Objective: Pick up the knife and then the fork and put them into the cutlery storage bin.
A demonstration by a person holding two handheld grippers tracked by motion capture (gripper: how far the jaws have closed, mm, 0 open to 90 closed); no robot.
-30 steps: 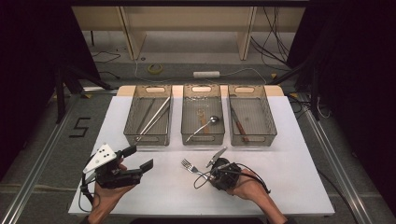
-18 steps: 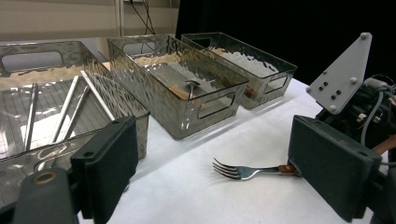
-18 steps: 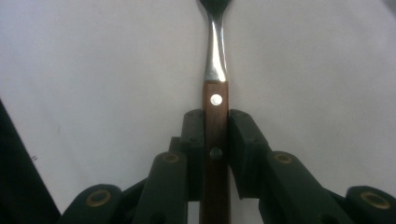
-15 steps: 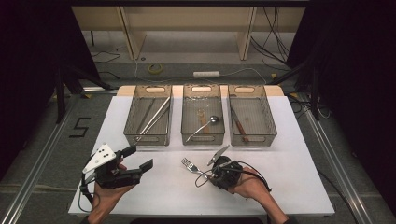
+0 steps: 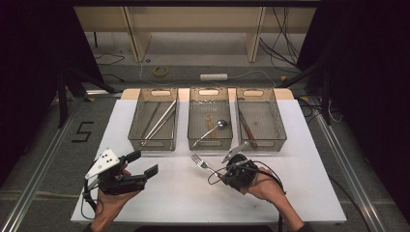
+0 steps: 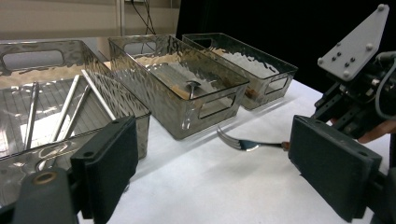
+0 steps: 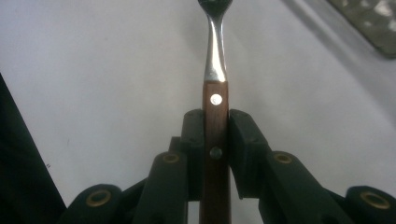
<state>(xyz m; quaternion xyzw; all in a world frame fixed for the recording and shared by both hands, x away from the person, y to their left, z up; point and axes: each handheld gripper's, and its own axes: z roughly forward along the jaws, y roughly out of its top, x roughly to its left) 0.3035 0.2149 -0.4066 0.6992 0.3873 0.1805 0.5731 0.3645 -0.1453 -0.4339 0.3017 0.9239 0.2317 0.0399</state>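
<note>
Wooden fork (image 7: 215, 126) handle sits clamped between the black pads of the right gripper (image 7: 215, 140), its steel tines pointing away from the jaws over the white table (image 5: 300, 159). Off to that gripper's left, the left gripper (image 5: 140, 164) rests with jaws wide apart, holding nothing. Beyond both stand three clear bins (image 5: 210, 140), the middle one just past the tines.

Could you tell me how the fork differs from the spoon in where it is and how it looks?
The fork is clamped by its wooden handle in the right gripper over the white table; the spoon lies loose in the middle bin. The fork ends in tines, the spoon in a round bowl. Both have shiny metal heads.
</note>
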